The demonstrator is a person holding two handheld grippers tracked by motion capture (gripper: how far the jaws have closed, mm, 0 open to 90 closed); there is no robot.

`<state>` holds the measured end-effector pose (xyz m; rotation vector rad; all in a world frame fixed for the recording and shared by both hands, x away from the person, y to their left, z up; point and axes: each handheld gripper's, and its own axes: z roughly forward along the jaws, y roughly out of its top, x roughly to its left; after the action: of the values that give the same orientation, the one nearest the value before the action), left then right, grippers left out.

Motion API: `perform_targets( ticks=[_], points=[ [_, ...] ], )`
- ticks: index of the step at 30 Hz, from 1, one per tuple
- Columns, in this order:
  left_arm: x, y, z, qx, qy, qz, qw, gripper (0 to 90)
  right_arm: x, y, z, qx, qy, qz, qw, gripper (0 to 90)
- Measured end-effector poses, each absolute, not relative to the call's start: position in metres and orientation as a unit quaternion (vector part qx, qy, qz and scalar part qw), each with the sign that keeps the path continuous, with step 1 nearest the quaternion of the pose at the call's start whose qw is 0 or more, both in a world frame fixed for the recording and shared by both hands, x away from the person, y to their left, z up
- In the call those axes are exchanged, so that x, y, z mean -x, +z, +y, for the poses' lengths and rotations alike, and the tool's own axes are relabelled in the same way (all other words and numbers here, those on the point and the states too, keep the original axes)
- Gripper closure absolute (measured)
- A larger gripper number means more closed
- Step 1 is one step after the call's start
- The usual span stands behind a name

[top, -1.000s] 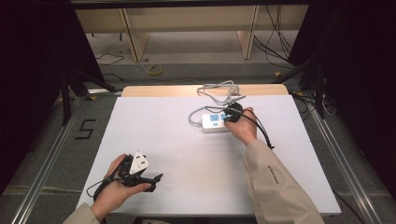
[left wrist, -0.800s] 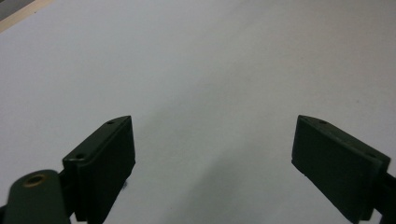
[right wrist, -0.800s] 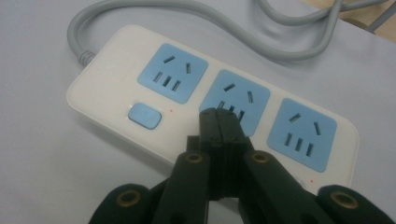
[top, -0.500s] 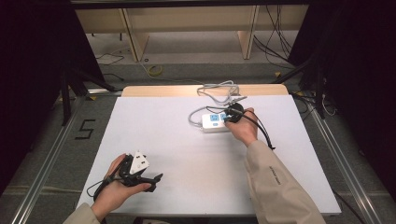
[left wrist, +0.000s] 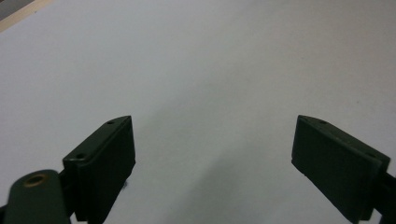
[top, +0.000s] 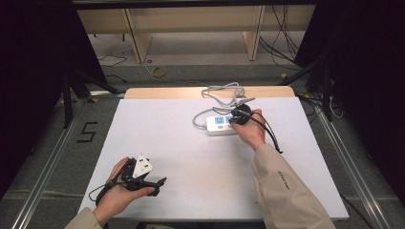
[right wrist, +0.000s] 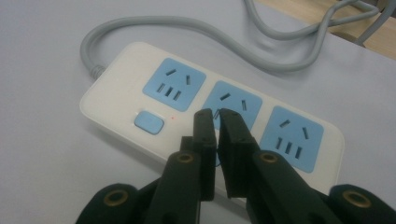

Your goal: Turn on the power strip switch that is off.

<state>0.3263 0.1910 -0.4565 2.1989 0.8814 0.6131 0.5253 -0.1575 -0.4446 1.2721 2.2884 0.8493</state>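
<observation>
A white power strip (top: pixel 218 125) (right wrist: pixel 116 88) with three blue sockets and a blue switch (right wrist: pixel 149 122) lies flat at the table's far middle. My right gripper (top: pixel 235 119) (right wrist: pixel 215 112) hovers over its middle socket, tips pointing down at it. Its jaws have just been opening and stand only a narrow slit apart, with nothing between them. My left gripper (top: pixel 160 181) (left wrist: pixel 212 140) rests in the hand near the table's front left. It is open wide over bare white tabletop and holds nothing.
The strip's grey cable (top: pixel 224 90) (right wrist: pixel 187 28) loops behind it toward the table's far wooden edge (top: pixel 167 92). The white table (top: pixel 191 157) spreads between the two hands. Wooden shelving and loose cables lie on the floor beyond.
</observation>
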Motion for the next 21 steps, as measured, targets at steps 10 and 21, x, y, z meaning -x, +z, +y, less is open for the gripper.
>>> perform_targets(
  ticks=[10,21],
  points=[
    [-0.327,-0.457,0.191,-0.845,0.235,0.34,0.34,13.1,-0.521,-0.445,-0.16,-0.453,0.309,0.815,0.187,79.5],
    [-0.327,-0.457,0.191,-0.845,0.235,0.341,0.339,13.2,-0.512,-0.437,-0.165,-0.45,0.323,0.811,0.187,71.9]
  ],
)
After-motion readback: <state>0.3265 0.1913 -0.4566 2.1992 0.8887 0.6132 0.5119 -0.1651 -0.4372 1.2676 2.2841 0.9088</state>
